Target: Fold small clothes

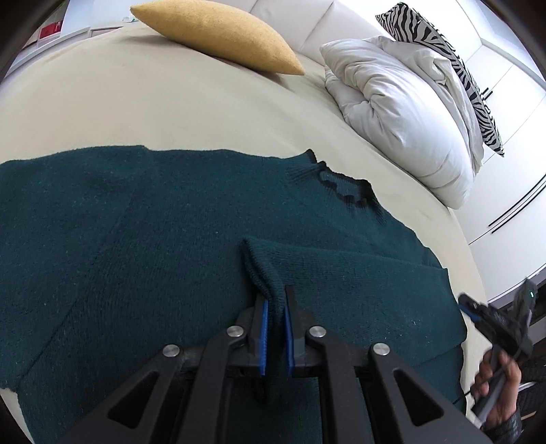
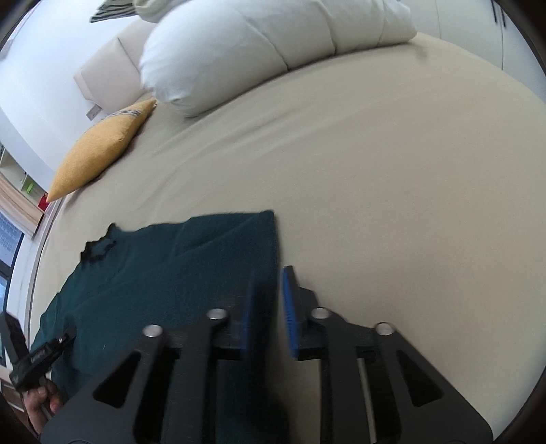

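The left tool [image 1: 275, 300] is clamping a sleeve cuff [image 1: 262, 269] of the green sweater [image 1: 136, 239] lying on the bed [image 1: 170, 112]. At three o'clock, the blurred right tool [image 2: 269, 283] is standing apart, holding nothing; its left finger is hard to make out.

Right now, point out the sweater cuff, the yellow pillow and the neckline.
cuff [image 1: 262, 273], left wrist view, ribbed end between the pads
yellow pillow [image 1: 211, 30], left wrist view, middle of its face
neckline [image 1: 344, 184], left wrist view, dark collar edge

No legible text, seemingly
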Available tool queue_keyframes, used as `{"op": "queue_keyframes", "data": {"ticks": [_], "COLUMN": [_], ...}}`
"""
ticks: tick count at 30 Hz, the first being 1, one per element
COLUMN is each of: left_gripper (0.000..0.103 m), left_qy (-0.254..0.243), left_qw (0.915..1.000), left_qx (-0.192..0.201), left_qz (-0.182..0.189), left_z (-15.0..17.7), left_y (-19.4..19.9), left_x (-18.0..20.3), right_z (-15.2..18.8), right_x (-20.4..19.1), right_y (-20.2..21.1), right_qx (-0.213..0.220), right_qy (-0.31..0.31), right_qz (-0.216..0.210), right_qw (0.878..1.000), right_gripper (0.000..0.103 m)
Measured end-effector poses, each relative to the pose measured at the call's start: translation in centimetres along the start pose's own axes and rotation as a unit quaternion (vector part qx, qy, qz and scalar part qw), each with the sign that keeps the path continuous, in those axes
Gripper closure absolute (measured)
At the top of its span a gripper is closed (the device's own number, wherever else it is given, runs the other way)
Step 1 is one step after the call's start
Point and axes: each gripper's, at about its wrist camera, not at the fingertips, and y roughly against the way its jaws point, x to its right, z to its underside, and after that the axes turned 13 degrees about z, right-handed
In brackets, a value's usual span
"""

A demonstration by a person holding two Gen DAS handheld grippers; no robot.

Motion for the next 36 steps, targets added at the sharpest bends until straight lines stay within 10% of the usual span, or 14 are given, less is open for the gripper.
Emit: {"op": "queue_keyframes", "data": {"ticks": [1,3,10,21,27,29,30,36], "left_gripper": [0.093,0.093,0.093,0.092,0.090,0.087,0.085,0.035], "left_qy": [0.000,-0.002,-0.001,-0.005,-0.006,-0.005,-0.002,0.026], "left_qw": [1.0000,1.0000,1.0000,0.9996,0.9997,0.9997,0.9998,0.9953], "left_qx": [-0.001,-0.001,0.001,0.023,0.018,0.015,0.013,0.093], "left_qz": [0.000,0.000,0.000,0.012,0.017,0.017,0.016,0.008], "left_z": [0.0,0.0,0.2,0.1,0.0,0.0,0.0,1.0], "left_y": [0.0,0.0,0.2,-0.4,-0.3,0.0,0.6,10.3], "left_x": [0.0,0.0,0.2,-0.6,-0.6,-0.4,-0.3,-2.5], "right_z": [1.0,2.3,3.8,5.0,4.5,5.3,5.9,5.3], "right_x": [-0.4,-1.2,-2.9,-0.2,-1.1,-2.3,-2.7,-3.0], "right_y": [0.6,0.7,0.2,-0.8,2.9,1.8,0.1,4.2], "right_qx": [-0.007,-0.019,-0.025,-0.003,0.013,0.018,-0.002,0.041], "right_qy": [0.012,0.039,0.092,0.048,0.041,0.070,0.086,0.036], "right_qz": [0.007,0.008,0.031,-0.012,0.015,0.032,0.038,0.048], "right_qw": [1.000,0.999,0.995,0.999,0.999,0.997,0.996,0.997], "right_gripper": [0.055,0.053,0.094,0.097,0.078,0.038,0.037,0.037]}}
